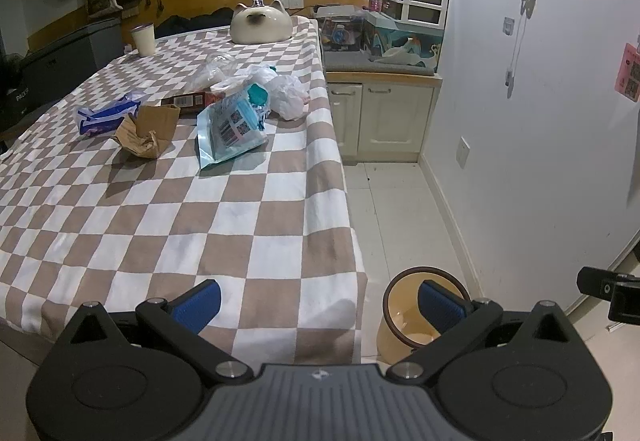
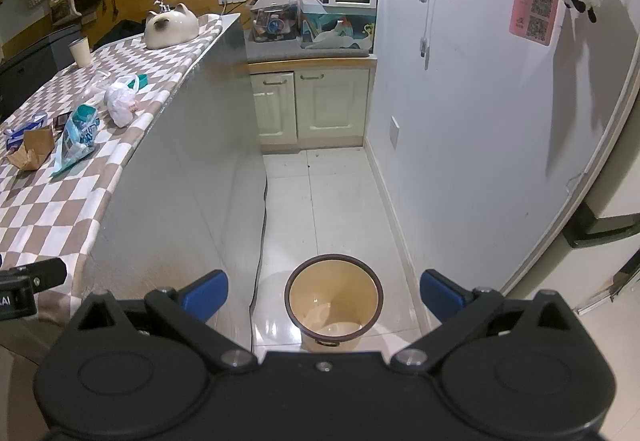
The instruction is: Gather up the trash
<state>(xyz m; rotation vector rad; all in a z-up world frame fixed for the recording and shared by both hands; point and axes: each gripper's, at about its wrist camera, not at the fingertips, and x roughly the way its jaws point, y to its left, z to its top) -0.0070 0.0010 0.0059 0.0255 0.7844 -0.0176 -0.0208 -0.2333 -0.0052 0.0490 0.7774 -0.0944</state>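
Trash lies on the checkered table (image 1: 160,209): a light blue printed pouch (image 1: 232,125), a crumpled brown paper bag (image 1: 146,131), a blue and white wrapper (image 1: 106,115), a white plastic bag (image 1: 286,95), a clear plastic bag (image 1: 214,71) and a dark red box (image 1: 192,100). A yellow trash bin (image 2: 334,297) with a dark rim stands on the floor beside the table; it also shows in the left wrist view (image 1: 404,321). My left gripper (image 1: 320,305) is open and empty over the table's near edge. My right gripper (image 2: 324,295) is open and empty above the bin.
A cat-shaped ceramic piece (image 1: 260,23) and a cup (image 1: 143,39) stand at the table's far end. Beyond are a white cabinet (image 1: 380,119) with boxes and drawers on top. A white wall (image 2: 480,101) runs along the right of the tiled floor (image 2: 332,193).
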